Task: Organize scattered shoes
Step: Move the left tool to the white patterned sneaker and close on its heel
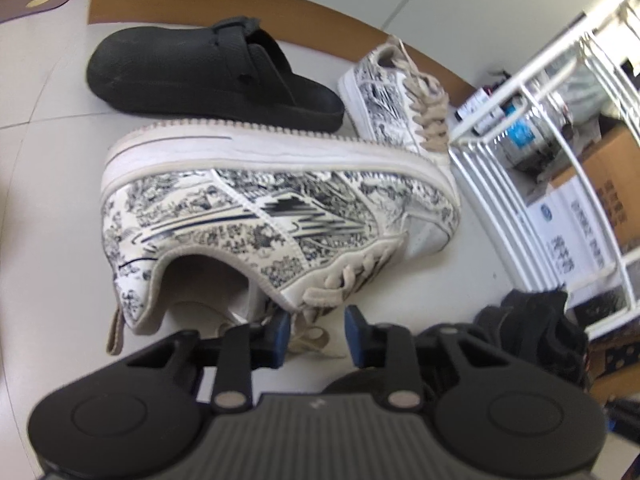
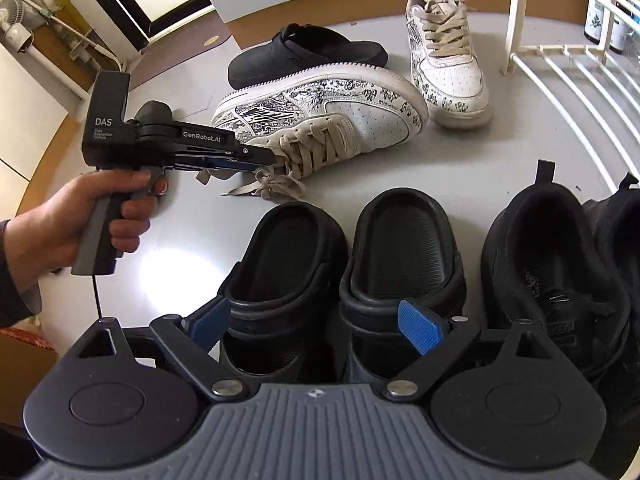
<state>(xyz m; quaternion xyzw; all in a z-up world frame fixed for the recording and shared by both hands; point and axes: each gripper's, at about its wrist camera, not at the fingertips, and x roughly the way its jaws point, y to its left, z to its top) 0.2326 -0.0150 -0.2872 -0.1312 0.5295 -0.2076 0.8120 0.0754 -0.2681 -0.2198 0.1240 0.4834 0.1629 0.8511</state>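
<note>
A white sneaker with a dark blue print [image 1: 280, 208] [image 2: 320, 112] lies on its side on the pale floor. My left gripper [image 1: 318, 328] [image 2: 260, 166] is at its tongue and laces, jaws narrowed, with the tongue between the blue pads. Its mate [image 1: 396, 92] [image 2: 448, 64] stands upright further back. A single black clog [image 1: 200, 68] [image 2: 304, 60] lies behind the tipped sneaker. My right gripper [image 2: 316, 324] hangs open above the heels of a pair of black clogs [image 2: 280, 256], touching neither.
A pair of black sneakers [image 2: 552, 264] [image 1: 532, 320] sits right of the clogs. A white wire rack [image 1: 540, 120] [image 2: 580, 80] stands at the right, with bottles and cardboard boxes behind it. A hand [image 2: 80, 216] holds the left gripper's handle.
</note>
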